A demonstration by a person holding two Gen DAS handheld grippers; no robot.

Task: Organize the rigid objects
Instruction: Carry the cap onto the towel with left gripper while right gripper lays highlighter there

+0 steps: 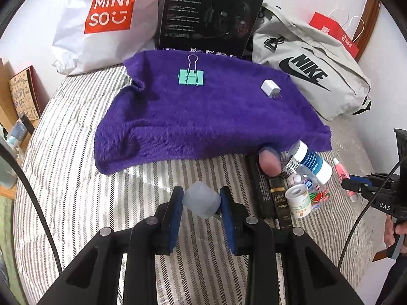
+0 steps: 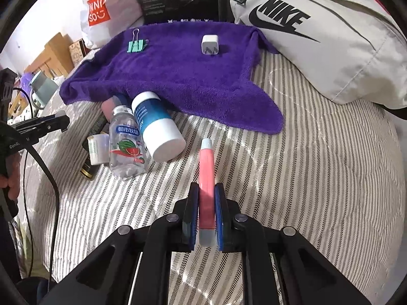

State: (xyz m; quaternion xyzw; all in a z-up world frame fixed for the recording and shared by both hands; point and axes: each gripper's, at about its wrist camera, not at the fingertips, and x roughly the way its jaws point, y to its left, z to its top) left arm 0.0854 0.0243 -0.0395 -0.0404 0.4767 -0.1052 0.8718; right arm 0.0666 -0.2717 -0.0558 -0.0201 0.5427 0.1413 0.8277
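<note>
My left gripper [image 1: 201, 198] is shut on a pale blue-grey rounded block [image 1: 202, 200], held above the striped bedspread in front of the purple towel [image 1: 203, 111]. A green binder clip [image 1: 191, 76] and a white charger plug [image 1: 271, 88] lie on the towel; both also show in the right wrist view, the clip [image 2: 136, 44] and the plug [image 2: 210, 45]. My right gripper [image 2: 206, 198] is shut on a pink tube [image 2: 206, 175] with pale blue ends, over the bedspread to the right of a pile of bottles.
The pile holds a blue-and-white bottle [image 2: 156, 129], a clear watermelon-label bottle [image 2: 126, 142], a small white roll [image 2: 96, 147], a pink-capped item [image 1: 270, 161] and dark boxes [image 1: 278, 200]. A Miniso bag [image 1: 106, 17], black box [image 1: 211, 15] and Nike bag [image 1: 310, 73] line the back.
</note>
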